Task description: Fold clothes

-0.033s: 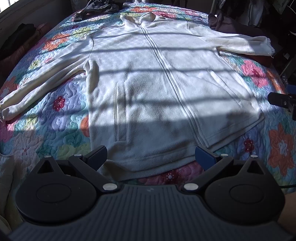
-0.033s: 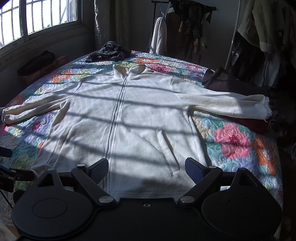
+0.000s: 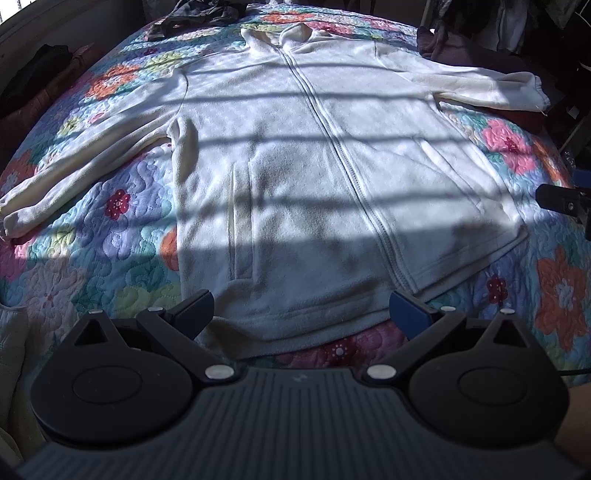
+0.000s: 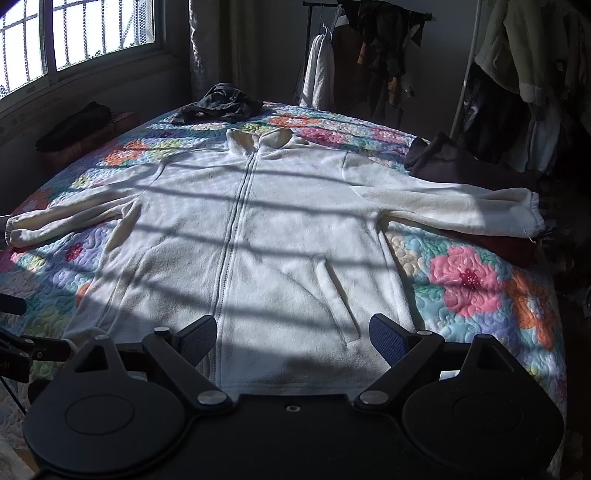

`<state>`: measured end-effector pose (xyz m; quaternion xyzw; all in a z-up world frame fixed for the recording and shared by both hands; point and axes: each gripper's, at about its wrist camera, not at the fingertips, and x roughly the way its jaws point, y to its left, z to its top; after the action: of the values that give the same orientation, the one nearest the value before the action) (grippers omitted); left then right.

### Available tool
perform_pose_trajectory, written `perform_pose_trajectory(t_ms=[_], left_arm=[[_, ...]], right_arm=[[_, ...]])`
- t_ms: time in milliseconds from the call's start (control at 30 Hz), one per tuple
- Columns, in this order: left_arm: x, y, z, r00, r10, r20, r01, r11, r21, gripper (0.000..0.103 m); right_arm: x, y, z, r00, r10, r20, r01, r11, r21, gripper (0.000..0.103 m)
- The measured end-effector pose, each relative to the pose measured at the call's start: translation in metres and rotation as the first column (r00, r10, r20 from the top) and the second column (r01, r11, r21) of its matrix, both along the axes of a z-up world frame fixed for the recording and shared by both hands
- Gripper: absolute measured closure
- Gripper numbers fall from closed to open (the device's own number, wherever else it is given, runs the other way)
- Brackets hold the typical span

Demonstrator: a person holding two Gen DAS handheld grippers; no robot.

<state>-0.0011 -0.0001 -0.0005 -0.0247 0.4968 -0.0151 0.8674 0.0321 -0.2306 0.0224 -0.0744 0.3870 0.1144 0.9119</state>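
Claws come nearest: the left gripper (image 3: 301, 308) and right gripper (image 4: 291, 334) both hang just short of the jacket's hem, fingers spread wide and empty, likely poised to pinch it. Beyond them the cream fleece jacket (image 4: 258, 236) lies zipped and face up on the flowered quilt (image 4: 480, 280), sleeves spread, ready for folding. Past its collar sits a dark garment (image 4: 221, 103).

Barred window (image 4: 85, 33) throws striped sunlight across floral quilt (image 4: 480, 280).

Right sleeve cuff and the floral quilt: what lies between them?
In the right wrist view, a dark red garment lies under the cuff, on the quilt.
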Motion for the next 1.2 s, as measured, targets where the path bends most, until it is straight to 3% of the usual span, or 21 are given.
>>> perform_pose_trajectory(t_ms=[233, 1200], left_arm=[[-0.0023, 0.0009, -0.0019, 1.000, -0.001, 0.001, 0.001, 1.000, -0.014, 0.000], [0.0007, 0.0054, -0.0004, 1.000, 0.019, -0.005, -0.019, 0.999, -0.039, 0.000]], right_arm=[[-0.0029, 0.0035, 0.0011, 0.999, -0.008, 0.038, 0.008, 1.000, -0.025, 0.011], [-0.0004, -0.0048, -0.0038, 0.999, -0.027, 0.019, 0.028, 0.999, -0.038, 0.011]])
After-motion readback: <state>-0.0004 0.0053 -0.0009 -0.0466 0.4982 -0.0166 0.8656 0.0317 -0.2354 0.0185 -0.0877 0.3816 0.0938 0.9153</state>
